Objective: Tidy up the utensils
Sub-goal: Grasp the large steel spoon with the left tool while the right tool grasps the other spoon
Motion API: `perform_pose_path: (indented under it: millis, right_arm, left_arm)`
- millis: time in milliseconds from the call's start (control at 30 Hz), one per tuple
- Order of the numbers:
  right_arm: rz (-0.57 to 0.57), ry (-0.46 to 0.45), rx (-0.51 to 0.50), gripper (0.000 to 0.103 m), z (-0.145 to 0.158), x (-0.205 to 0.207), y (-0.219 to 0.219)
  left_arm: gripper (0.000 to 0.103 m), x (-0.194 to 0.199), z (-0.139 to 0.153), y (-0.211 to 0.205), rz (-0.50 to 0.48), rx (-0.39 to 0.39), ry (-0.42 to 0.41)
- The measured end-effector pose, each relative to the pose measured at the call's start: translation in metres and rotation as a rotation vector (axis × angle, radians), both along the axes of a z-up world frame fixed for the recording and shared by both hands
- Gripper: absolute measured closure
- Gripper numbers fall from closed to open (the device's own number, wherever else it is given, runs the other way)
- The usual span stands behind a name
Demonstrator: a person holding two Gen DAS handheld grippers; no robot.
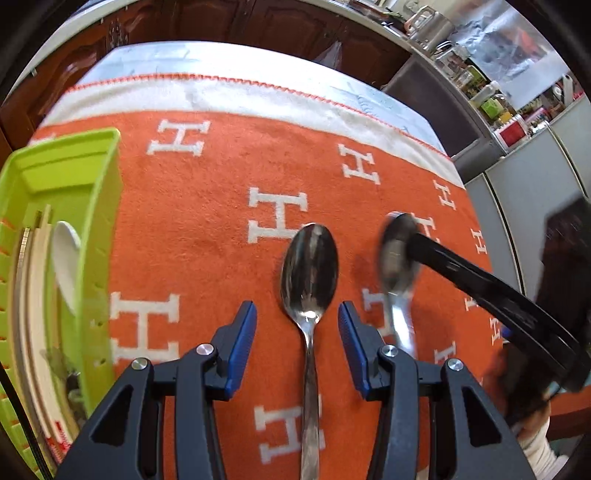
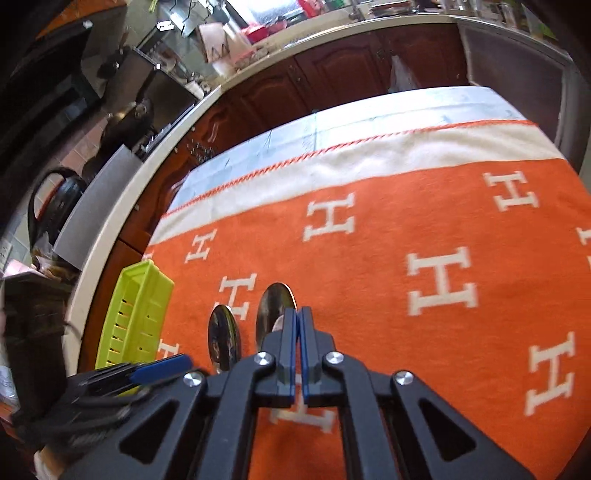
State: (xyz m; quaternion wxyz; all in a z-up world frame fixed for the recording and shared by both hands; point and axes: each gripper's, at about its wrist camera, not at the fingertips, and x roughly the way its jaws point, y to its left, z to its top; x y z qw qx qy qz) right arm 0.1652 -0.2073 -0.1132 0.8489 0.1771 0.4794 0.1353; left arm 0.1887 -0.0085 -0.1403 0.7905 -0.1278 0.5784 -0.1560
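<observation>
left tool [image 1: 297,325] wide, low astride spoon [image 1: 309,273] | right tool [image 2: 298,314] closed, touching second spoon [image 2: 271,314]

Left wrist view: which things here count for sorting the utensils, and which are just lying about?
Job:
- near spoon, on the blanket between the open left gripper fingers
- second spoon, blurred, at the right gripper tips, which are closed
- green basket with a white spoon inside

Lying about:
- orange blanket
- counter clutter
- cabinets
</observation>
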Motion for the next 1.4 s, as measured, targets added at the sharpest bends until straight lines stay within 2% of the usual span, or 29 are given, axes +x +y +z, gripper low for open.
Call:
perform_pose_path:
  millis: [133, 333, 400, 433, 500, 567, 733, 867, 933, 1133, 1400]
  right_arm:
    - [-0.015, -0.006, 0.007, 0.102, 0.002, -0.010, -0.017]
    - [-0.014, 0.009, 0.016, 0.102, -0.007, -0.018, -0.025]
    - [-0.015, 0.016, 0.019, 0.102, -0.009, -0.020, -0.026]
    - [-0.016, 0.019, 0.022, 0.102, -0.011, -0.020, -0.027]
    - [-0.019, 0.027, 0.025, 0.102, -0.014, -0.022, -0.028]
    - [-0.020, 0.034, 0.027, 0.102, -0.016, -0.024, -0.028]
    - [-0.019, 0.038, 0.031, 0.102, -0.018, -0.028, -0.030]
    - [-0.021, 0.036, 0.037, 0.102, -0.018, -0.029, -0.030]
    - [-0.023, 0.034, 0.036, 0.102, -0.017, -0.031, -0.031]
    - [-0.016, 0.014, 0.045, 0.102, -0.007, -0.041, -0.033]
    - [0.018, -0.036, 0.052, 0.102, 0.018, -0.055, -0.019]
  left_arm:
    - [0.064, 0.010, -0.004, -0.007, -0.017, 0.016, -0.026]
    - [0.065, 0.016, -0.005, -0.019, -0.051, 0.043, -0.081]
    - [0.076, 0.016, -0.006, -0.021, -0.062, 0.044, -0.093]
    - [0.091, 0.017, -0.007, -0.022, -0.057, 0.058, -0.092]
    - [0.095, 0.019, -0.008, -0.021, -0.048, 0.025, -0.070]
    - [0.099, 0.017, -0.007, -0.023, -0.050, 0.025, -0.071]
    - [0.098, 0.007, -0.004, -0.039, -0.077, 0.089, -0.131]
    - [0.098, 0.004, -0.003, -0.048, -0.072, 0.092, -0.146]
    - [0.101, 0.000, 0.000, -0.055, -0.081, 0.105, -0.171]
    - [0.102, -0.019, 0.024, -0.046, -0.086, 0.039, -0.235]
    - [0.102, -0.057, 0.075, 0.010, 0.010, -0.058, -0.305]
